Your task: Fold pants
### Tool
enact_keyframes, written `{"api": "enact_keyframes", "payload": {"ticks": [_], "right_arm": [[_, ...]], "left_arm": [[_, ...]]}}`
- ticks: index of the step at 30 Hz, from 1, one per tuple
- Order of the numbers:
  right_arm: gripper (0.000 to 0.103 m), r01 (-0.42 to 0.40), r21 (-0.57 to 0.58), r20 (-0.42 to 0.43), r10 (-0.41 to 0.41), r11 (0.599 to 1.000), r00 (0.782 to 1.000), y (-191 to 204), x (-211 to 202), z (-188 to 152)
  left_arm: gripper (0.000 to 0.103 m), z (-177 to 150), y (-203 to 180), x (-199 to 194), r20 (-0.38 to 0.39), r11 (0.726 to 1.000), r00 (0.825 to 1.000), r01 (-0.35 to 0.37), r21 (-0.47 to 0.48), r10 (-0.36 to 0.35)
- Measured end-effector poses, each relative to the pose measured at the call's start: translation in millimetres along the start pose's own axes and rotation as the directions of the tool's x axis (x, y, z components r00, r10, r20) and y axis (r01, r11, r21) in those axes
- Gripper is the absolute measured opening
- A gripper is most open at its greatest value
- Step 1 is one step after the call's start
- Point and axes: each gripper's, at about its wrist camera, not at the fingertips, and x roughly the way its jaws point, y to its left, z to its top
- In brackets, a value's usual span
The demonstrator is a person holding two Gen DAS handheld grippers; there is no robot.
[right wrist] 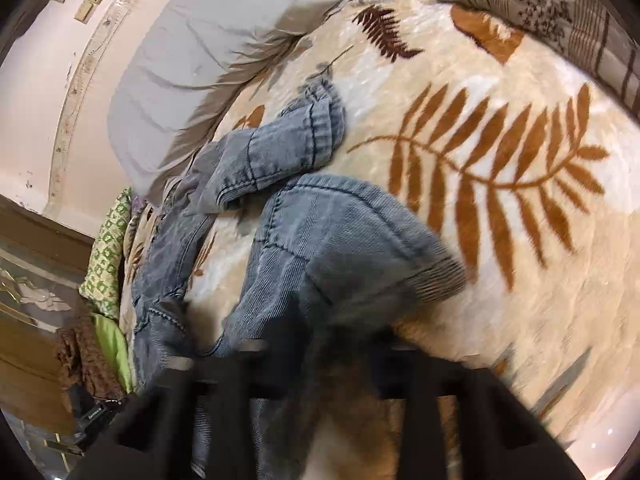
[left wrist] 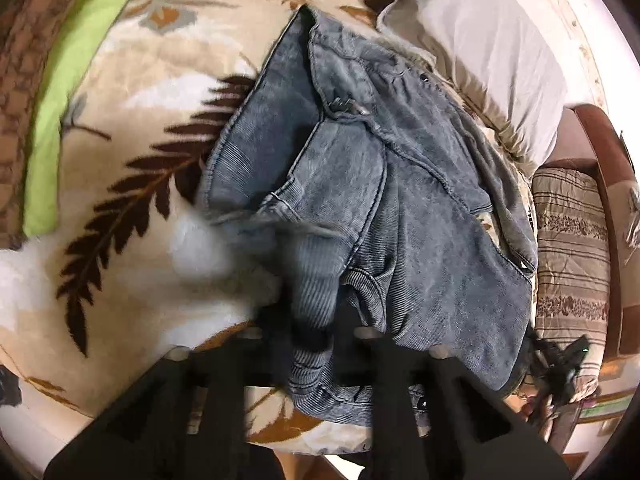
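Folding has barely begun, as far as we can judge. We see the pants (left wrist: 360, 184), a pair of faded blue jeans, lying in a rumpled heap on the leaf-patterned blanket (left wrist: 132, 184) that covers the bed, with a white pillow (left wrist: 480, 52) just beyond them. In the left wrist view the waist end, with its pocket and seams, is bunched and twisted rather than laid flat. In the right wrist view the two legs lie apart and crooked on the blanket, one cuff (right wrist: 320, 128) turned toward the pillow and the other cuff (right wrist: 436, 276) nearer the camera.

The left gripper (left wrist: 308, 344) has a fold of ribbed denim between its fingers; we judge its jaws clenched on the pants, though blur softens the contact. The right gripper (right wrist: 316, 352) sits at the edge of the nearer leg, with cloth in front of and partly between its fingers; the fingers stand apart, and we cannot tell whether they hold the fabric.

No neat fold is visible in either view. By our estimate, what is left is nearly everything: spreading the pants flat, laying one leg over the other, then folding the length into a compact stack.
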Motion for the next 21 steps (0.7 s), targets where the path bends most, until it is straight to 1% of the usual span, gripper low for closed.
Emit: {"api": "enact_keyframes", "payload": {"ticks": [1, 2, 4, 5, 7, 10, 14, 16, 17, 18, 19, 20, 21], "right_arm": [[0.012, -0.006, -0.021, 0.045, 0.007, 1.0, 0.999, 3.3, -12.8, 2.8], [0.011, -0.019, -0.04, 0.083, 0.022, 0.999, 0.996, 6.3, -25.3, 4.8], [0.011, -0.026, -0.081, 0.167, 0.039, 0.996, 0.985, 10.8, -54.9, 7.0], [0.011, -0.008, -0.1, 0.198, 0.028, 0.995, 0.98, 10.4, -68.3, 5.8], [0.011, 0.037, -0.122, 0.224, -0.009, 0.992, 0.975, 3.7, -83.6, 0.6], [0.011, 0.076, -0.093, 0.186, -0.058, 0.993, 0.981, -21.7, -85.2, -13.1], [0.012, 0.087, -0.011, 0.107, -0.085, 0.996, 0.991, -60.1, -74.7, -34.4], [0.023, 0.116, 0.011, 0.059, -0.117, 0.993, 0.991, -73.7, -69.4, -44.1], [0.025, 0.126, 0.013, 0.051, -0.126, 0.992, 0.991, -76.7, -71.5, -46.3], [0.029, 0.129, 0.013, 0.052, -0.129, 0.992, 0.99, -78.5, -75.2, -49.2], [0.031, 0.144, 0.014, 0.071, -0.144, 0.99, 0.987, -79.5, -84.0, -49.0], [0.033, 0.167, 0.012, 0.109, -0.168, 0.986, 0.98, -80.3, -97.0, -46.8], [0.037, 0.189, 0.014, 0.155, -0.189, 0.982, 0.97, -80.8, -110.8, -43.7]], "left_arm": [[0.009, -0.4, 0.5, -6.6, 0.022, 1.0, 1.0, 0.006, 0.003, -0.006], [0.009, -2.4, -2.9, -17.8, 0.051, 1.0, 0.999, 0.005, 0.016, -0.006], [0.008, -5.9, -5.1, -31.7, 0.088, 0.999, 0.996, -0.006, 0.039, 0.002], [0.008, -7.8, -5.2, -34.2, 0.097, 0.999, 0.995, -0.011, 0.047, 0.006], [0.006, -13.8, -4.5, -34.9, 0.096, 0.998, 0.995, -0.031, 0.054, 0.025], [0.006, -20.2, 2.4, -27.0, 0.083, 0.996, 0.994, -0.073, 0.053, 0.069], [0.006, -26.3, 24.7, -16.1, 0.029, 0.995, 0.995, -0.096, 0.006, 0.096], [0.007, -29.0, 30.1, -20.2, 0.025, 0.996, 0.996, -0.088, 0.002, 0.088], [0.007, -29.6, 31.1, -24.7, 0.025, 0.997, 0.997, -0.072, 0.012, 0.071], [0.007, -30.4, 31.1, -31.7, 0.035, 0.998, 0.998, -0.061, 0.033, 0.06], [0.008, -31.2, 30.3, -40.4, 0.058, 0.996, 0.997, -0.056, 0.065, 0.053], [0.01, -31.7, 30.0, -46.9, 0.076, 0.995, 0.996, -0.054, 0.089, 0.047], [0.017, -31.1, 27.8, -55.5, 0.097, 0.992, 0.995, -0.044, 0.118, 0.032]]}}
